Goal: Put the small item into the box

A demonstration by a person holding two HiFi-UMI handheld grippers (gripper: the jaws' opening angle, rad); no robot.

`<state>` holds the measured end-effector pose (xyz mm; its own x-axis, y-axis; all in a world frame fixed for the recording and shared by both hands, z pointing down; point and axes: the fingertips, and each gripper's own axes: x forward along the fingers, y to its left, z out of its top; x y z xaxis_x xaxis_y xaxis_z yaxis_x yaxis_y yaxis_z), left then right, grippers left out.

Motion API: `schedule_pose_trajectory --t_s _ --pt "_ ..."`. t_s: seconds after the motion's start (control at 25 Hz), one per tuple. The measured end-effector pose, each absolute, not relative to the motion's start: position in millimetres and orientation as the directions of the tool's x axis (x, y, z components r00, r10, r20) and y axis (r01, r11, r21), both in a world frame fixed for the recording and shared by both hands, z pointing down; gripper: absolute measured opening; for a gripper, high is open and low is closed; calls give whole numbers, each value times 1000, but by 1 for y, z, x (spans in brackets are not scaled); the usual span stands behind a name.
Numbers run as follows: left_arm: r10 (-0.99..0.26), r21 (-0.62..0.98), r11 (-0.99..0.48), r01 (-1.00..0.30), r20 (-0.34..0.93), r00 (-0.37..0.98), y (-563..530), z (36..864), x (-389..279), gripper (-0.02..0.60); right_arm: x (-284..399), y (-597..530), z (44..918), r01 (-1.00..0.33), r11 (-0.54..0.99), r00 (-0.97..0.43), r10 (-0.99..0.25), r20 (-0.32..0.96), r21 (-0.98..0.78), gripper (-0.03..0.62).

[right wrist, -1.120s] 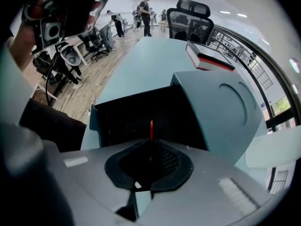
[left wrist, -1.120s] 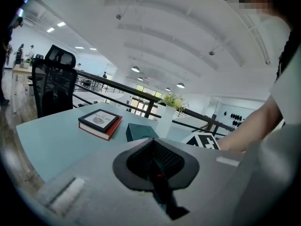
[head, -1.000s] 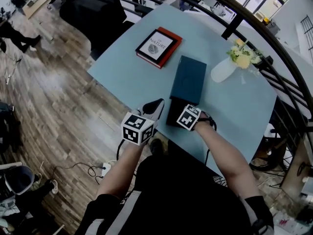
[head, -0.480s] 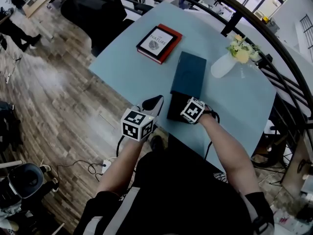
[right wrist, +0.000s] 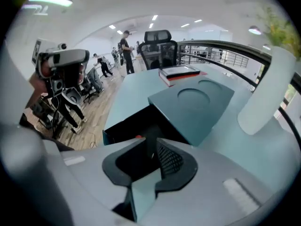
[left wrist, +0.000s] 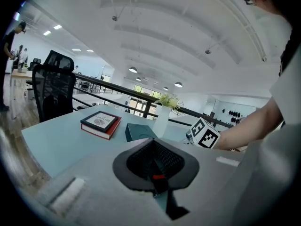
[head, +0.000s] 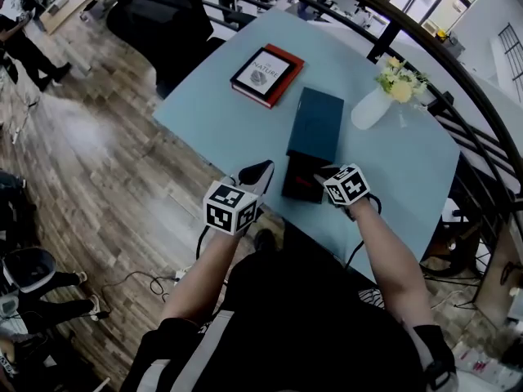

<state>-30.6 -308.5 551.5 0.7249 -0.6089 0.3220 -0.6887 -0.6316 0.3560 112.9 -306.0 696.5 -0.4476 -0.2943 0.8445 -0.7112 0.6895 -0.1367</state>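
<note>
A dark teal box [head: 315,125] lies on the light blue table [head: 221,113]. Its lid is slid back, so the black near end [head: 296,188] is open. A small red item [head: 304,181] lies inside; the right gripper view shows it [right wrist: 138,136] just past the jaw rim. My right gripper [head: 325,172] hovers at the open end's right corner, jaws a little apart, holding nothing [right wrist: 153,147]. My left gripper [head: 263,168] rests left of the box with its jaws together [left wrist: 154,145]. A red speck shows where they meet; I cannot tell what it is.
A red-edged book [head: 266,75] lies at the table's far left. A white vase of flowers [head: 372,109] stands right of the box, with a curved black railing [head: 458,80] behind it. A black office chair [head: 155,15] stands beyond the far corner. The table's near edge is at my grippers.
My right gripper has drawn back to the right, off the box's open end, uncovering the red item inside. My left gripper has stayed where it was.
</note>
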Motion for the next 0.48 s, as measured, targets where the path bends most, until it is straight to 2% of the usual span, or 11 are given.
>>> schedule_pose_trajectory --t_s 0.48 --pt "-600 289 -678 -676 314 736 -303 523 -17 7 140 -297 651 -766 627 -504 -446 740 -143 21"
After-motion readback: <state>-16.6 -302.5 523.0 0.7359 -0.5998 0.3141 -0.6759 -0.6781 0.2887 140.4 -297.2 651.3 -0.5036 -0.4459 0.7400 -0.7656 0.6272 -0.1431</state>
